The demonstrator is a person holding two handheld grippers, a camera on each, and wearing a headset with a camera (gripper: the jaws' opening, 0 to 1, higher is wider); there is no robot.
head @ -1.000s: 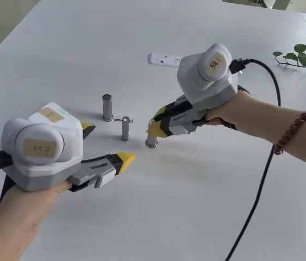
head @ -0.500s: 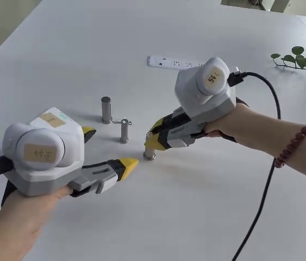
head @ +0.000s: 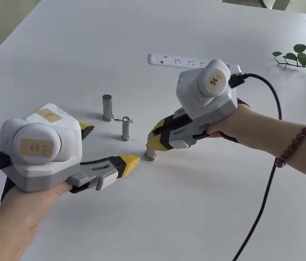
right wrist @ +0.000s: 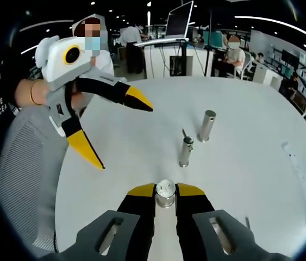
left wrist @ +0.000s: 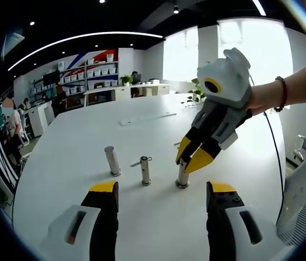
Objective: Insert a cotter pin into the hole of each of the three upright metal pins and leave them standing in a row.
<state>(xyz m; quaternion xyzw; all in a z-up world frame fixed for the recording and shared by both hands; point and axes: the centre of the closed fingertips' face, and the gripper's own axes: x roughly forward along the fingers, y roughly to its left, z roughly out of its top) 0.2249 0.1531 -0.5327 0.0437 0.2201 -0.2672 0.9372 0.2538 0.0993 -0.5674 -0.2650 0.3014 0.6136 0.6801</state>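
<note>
- Near pin (head: 150, 155) stands upright on the white surface (head: 196, 206), closest to the person of the three. Its head is clamped between the jaws of the right tool (right wrist: 165, 191).
- Middle pin (head: 125, 129) stands free a little farther back, with a cotter pin (head: 122, 119) through the hole near its top.
- Far pin (head: 107, 107) stands free beyond that. No cotter pin is visible in it.
- Change over the last second, head view: the far and middle pins sit at the same places in the picture, while the foot of the near pin has come down the picture, toward the person. Most of that shift falls in the first half second, with almost none since.
- Judgement: the right tool has moved the near pin a little away from the middle pin and is now holding it steady.
- Left tool (left wrist: 162, 187) has its jaws wide apart and holds nothing. It hovers low over the surface, pointing at the row. One yellow tip now lies just beside the foot of the near pin, closer than a second ago.
- Meaning for the task: the near pin now falls roughly in line with the other two, so this reads as lining up the row rather than inserting.
- Cannot tell whether the near pin carries a cotter pin, because the jaws cover its head.
- Progress, judged: one pin confirmed fitted, the far pin apparently still to do, the near pin unknown.
- Risk: the near pin has a narrow foot, so a sideways pull on release could tip it.
</note>
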